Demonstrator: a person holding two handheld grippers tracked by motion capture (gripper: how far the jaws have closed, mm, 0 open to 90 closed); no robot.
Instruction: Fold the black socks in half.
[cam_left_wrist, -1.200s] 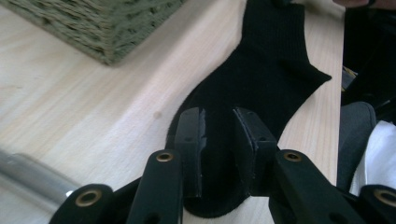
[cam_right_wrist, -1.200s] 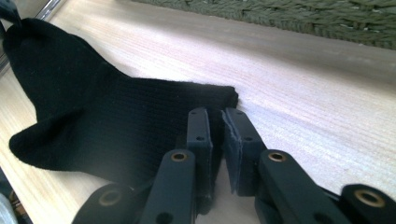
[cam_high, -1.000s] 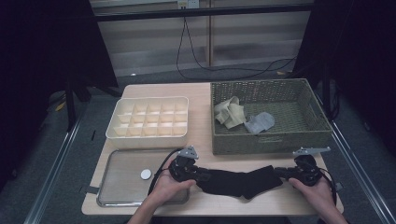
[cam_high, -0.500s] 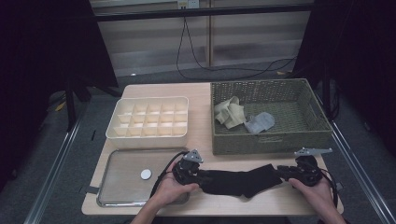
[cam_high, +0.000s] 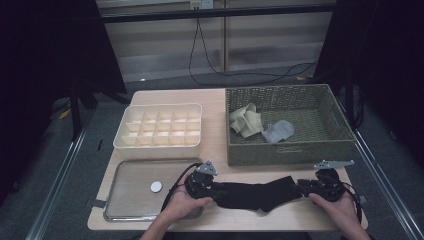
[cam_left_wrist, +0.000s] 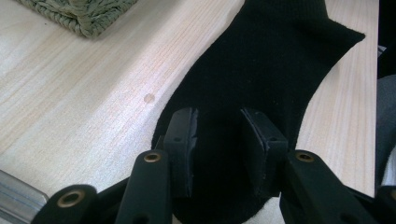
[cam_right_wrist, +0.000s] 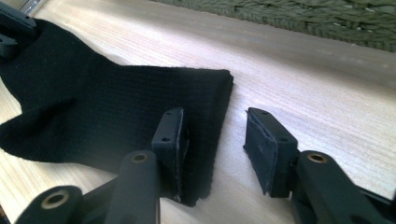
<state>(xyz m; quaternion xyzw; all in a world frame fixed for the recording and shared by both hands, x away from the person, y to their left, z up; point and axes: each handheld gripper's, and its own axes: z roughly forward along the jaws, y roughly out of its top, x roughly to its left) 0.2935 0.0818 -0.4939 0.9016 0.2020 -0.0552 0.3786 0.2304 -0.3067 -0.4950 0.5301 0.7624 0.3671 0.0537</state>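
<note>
A black sock (cam_high: 255, 195) lies flat on the wooden table near its front edge, stretched left to right between the two grippers. My left gripper (cam_high: 216, 189) is at the sock's left end. In the left gripper view it (cam_left_wrist: 217, 126) stands open, with the black sock (cam_left_wrist: 261, 70) lying under and beyond both jaws. My right gripper (cam_high: 302, 189) is at the sock's right end. In the right gripper view it (cam_right_wrist: 215, 128) is open, one jaw over the edge of the black sock (cam_right_wrist: 93, 116) and the other over bare wood.
A green wicker basket (cam_high: 285, 150) at the back right holds a beige sock (cam_high: 246, 120) and a grey sock (cam_high: 277, 131). A white compartment box (cam_high: 160, 127) sits at the back left. In front of it, a metal tray (cam_high: 130, 200) holds a small white disc (cam_high: 156, 186).
My left gripper has slid slightly toward the table's near edge. The sock and the right gripper lie about where they were.
</note>
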